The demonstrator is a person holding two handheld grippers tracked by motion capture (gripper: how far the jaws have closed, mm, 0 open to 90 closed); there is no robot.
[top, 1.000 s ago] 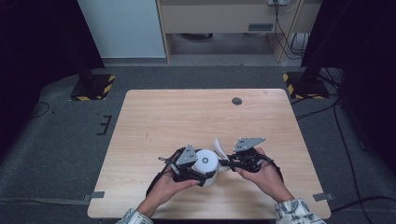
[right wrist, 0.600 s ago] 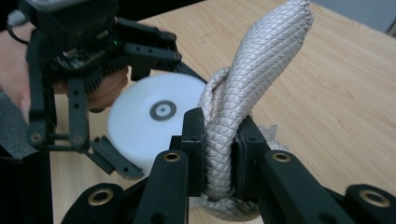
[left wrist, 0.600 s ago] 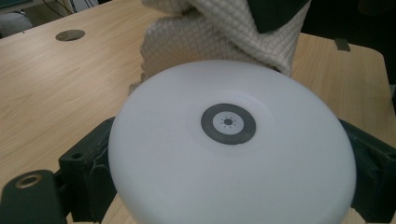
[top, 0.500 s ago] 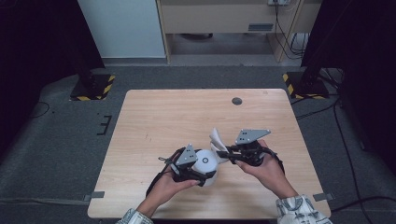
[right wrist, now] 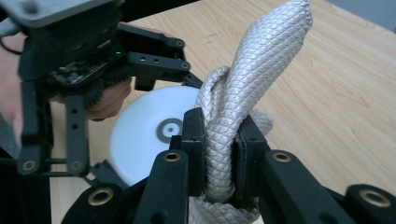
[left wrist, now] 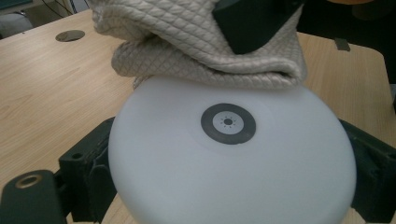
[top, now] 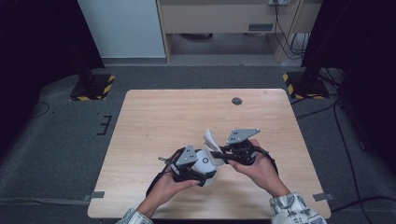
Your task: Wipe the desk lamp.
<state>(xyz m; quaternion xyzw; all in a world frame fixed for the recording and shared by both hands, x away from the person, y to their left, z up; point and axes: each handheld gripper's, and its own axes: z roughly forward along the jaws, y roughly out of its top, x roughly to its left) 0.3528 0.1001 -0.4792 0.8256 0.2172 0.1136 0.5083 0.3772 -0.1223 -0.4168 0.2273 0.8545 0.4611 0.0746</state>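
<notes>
A white round disc (top: 204,161) with a grey ring mark at its centre (left wrist: 228,122) sits between the jaws of my left gripper (top: 202,170), which grip its two edges just above the table. My right gripper (top: 216,153) is shut on a beige quilted cloth (top: 209,138). In the right gripper view the cloth (right wrist: 252,79) is pinched between the two pads and its free end stands up. In the left gripper view the folded cloth (left wrist: 187,51) rests on the disc's far edge (left wrist: 233,163).
The light wooden table (top: 163,116) has a dark round grommet (top: 236,101) near its far edge. Yellow-and-black striped stand bases (top: 93,86) sit on the floor beyond both far corners. Both hands work near the table's front edge.
My right gripper has risen a little with the cloth, whose free end now stands higher above the disc. The left gripper and the disc have stayed in place.
</notes>
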